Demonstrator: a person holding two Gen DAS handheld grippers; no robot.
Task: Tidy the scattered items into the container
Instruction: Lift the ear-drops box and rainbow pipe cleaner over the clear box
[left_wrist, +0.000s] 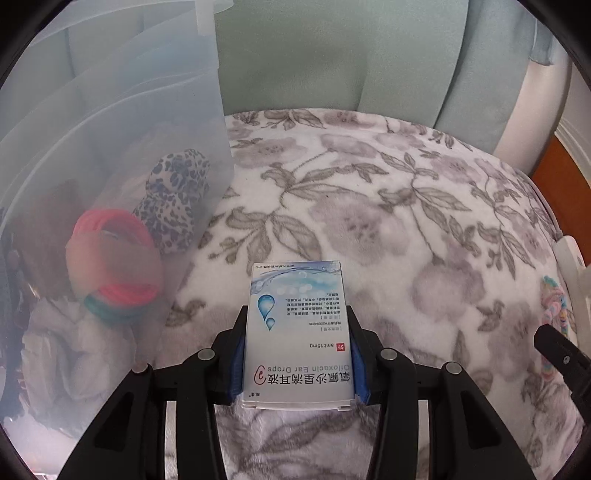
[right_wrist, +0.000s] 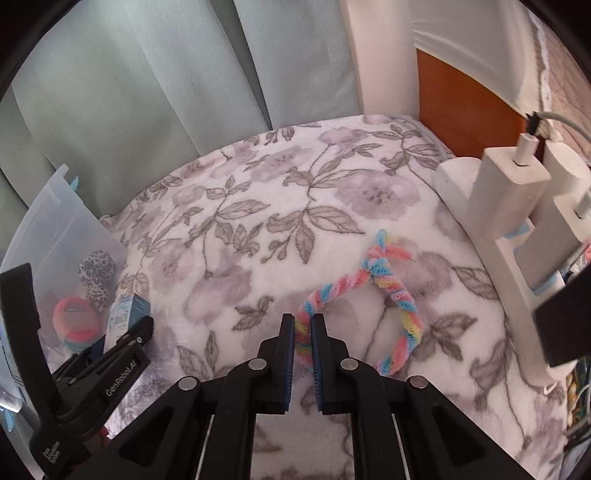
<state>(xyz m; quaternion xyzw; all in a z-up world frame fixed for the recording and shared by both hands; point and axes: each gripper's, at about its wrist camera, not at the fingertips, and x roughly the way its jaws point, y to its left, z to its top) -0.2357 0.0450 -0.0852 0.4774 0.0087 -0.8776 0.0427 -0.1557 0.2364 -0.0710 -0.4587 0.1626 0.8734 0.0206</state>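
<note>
My left gripper (left_wrist: 297, 325) is shut on a white and blue ear-drops box (left_wrist: 295, 332), held just above the floral blanket (left_wrist: 369, 206), right of the translucent plastic container (left_wrist: 110, 129). Inside the container lie pink and teal hair bands (left_wrist: 114, 266) and a leopard-print scrunchie (left_wrist: 173, 199). In the right wrist view my right gripper (right_wrist: 303, 325) is shut on the near end of a pastel twisted pipe-cleaner loop (right_wrist: 391, 288) that lies on the blanket (right_wrist: 258, 206). The left gripper with the box (right_wrist: 123, 317) shows at the left there, beside the container (right_wrist: 55, 236).
A white power strip (right_wrist: 509, 266) with chargers and cables runs along the blanket's right edge. Pale green curtains (right_wrist: 147, 81) hang behind. An orange-brown panel (right_wrist: 461, 110) stands at the far right. The right gripper's edge (left_wrist: 557, 350) shows at the right of the left wrist view.
</note>
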